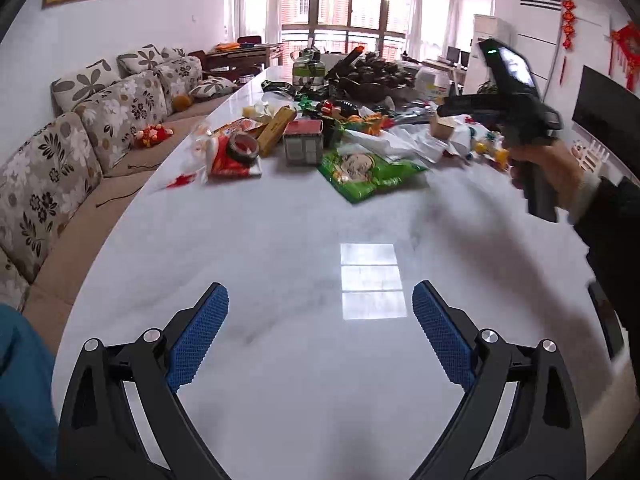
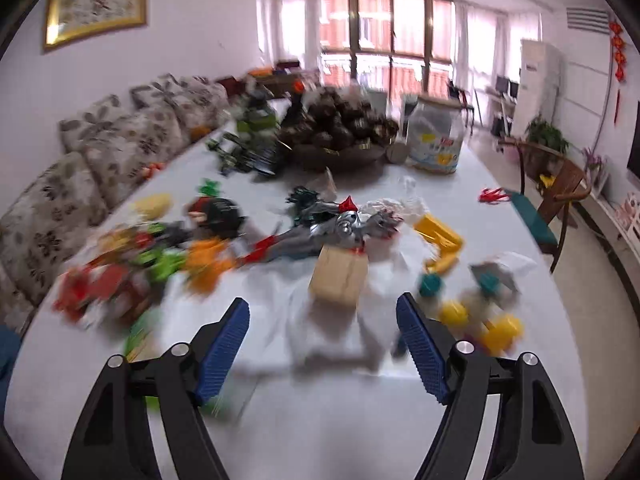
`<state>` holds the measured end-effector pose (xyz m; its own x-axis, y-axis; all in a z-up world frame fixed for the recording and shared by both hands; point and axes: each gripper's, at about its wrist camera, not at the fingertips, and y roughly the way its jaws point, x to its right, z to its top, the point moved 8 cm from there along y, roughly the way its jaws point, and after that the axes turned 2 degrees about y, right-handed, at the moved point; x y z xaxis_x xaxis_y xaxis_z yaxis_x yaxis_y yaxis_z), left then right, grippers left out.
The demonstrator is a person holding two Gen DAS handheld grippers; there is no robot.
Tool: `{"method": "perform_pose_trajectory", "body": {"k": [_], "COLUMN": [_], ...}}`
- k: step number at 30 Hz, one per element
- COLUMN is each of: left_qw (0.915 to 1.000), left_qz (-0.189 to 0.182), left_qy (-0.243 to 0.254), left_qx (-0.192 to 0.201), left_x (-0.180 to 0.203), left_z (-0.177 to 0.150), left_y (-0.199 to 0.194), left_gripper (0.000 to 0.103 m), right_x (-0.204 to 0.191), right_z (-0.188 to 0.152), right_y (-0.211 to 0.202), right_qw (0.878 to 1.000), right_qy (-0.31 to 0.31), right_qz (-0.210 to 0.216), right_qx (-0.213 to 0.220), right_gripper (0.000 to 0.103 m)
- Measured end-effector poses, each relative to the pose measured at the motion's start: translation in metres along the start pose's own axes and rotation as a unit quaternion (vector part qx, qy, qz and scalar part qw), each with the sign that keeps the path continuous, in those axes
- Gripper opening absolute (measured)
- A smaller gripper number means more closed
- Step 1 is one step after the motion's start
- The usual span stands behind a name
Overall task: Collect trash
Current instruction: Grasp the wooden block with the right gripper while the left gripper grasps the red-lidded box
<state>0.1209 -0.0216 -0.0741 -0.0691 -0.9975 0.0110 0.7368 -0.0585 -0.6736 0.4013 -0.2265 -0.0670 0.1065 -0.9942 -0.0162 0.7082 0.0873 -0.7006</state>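
My left gripper [image 1: 320, 300] hangs open over a bare stretch of the white marble table [image 1: 280, 240], nothing between its blue pads. Farther along lie a green snack bag [image 1: 368, 168], a red wrapper [image 1: 224, 160] with a tape roll [image 1: 242, 148] on it, and crumpled white plastic [image 1: 400, 140]. A hand [image 1: 556, 172] carries the right tool above the clutter at the right. In the blurred right wrist view my right gripper [image 2: 322, 312] is open above white plastic [image 2: 332, 320], just short of a small cardboard box [image 2: 340, 280].
Toys crowd the table's middle: a silver figure [image 2: 340, 228], yellow pieces [image 2: 440, 240], green and orange bits. Behind stand a bowl of dark round things [image 2: 340, 132] and a clear jar [image 2: 436, 140]. A floral sofa [image 1: 100, 120] runs along the left, a wooden chair [image 2: 560, 192] at the right.
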Motion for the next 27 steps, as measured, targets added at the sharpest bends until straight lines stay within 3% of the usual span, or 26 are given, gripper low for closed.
{"method": "perform_pose_trajectory", "body": {"k": [1,2,4,8,12,14,18,25,26,27], "left_qw": [1.0,0.9999,0.9998,0.9995,0.9988,0.9971,0.996,0.9937,0.9931,0.9946], "left_qz": [-0.002,-0.001,0.004,0.004,-0.025,-0.021,0.018,0.031,0.035,0.024], "left_qy": [0.002,0.004,0.015,0.031,-0.037,-0.069,-0.069,-0.083,-0.084,-0.076], "left_qx": [-0.005,-0.011,-0.014,-0.005,-0.018,-0.025,-0.053,-0.069,-0.074,-0.066], "left_x": [0.005,0.007,0.016,0.03,0.004,-0.015,-0.037,-0.046,-0.047,-0.044], "left_z": [0.009,0.016,0.035,0.076,0.106,0.114,0.131,0.144,0.144,0.147], "left_y": [0.013,0.023,0.046,0.088,0.11,0.122,0.174,0.235,0.24,0.239], "left_gripper": [0.091,0.091,0.091,0.091,0.091,0.091,0.091,0.091,0.078,0.05], "right_x": [0.001,0.002,0.004,0.02,0.051,0.063,0.075,0.066,0.062,0.058], "right_z": [0.001,-0.003,-0.004,-0.019,-0.062,-0.086,-0.115,-0.127,-0.127,-0.129], "right_y": [0.018,0.027,0.019,-0.071,-0.144,-0.165,-0.182,-0.179,-0.179,-0.179], "right_qw": [1.0,0.999,1.0,0.995,0.991,0.99,0.989,0.989,0.989,0.989], "right_qy": [-0.005,-0.006,0.003,0.013,0.018,0.021,0.037,0.019,0.017,0.016], "right_qz": [-0.01,-0.019,0.004,0.098,0.135,0.137,0.143,0.145,0.145,0.148], "right_qx": [-0.02,-0.035,-0.026,0.019,0.015,0.009,0.015,0.014,0.012,0.008], "right_gripper": [0.057,0.036,0.035,0.035,0.035,0.035,0.035,0.035,0.035,0.035]}}
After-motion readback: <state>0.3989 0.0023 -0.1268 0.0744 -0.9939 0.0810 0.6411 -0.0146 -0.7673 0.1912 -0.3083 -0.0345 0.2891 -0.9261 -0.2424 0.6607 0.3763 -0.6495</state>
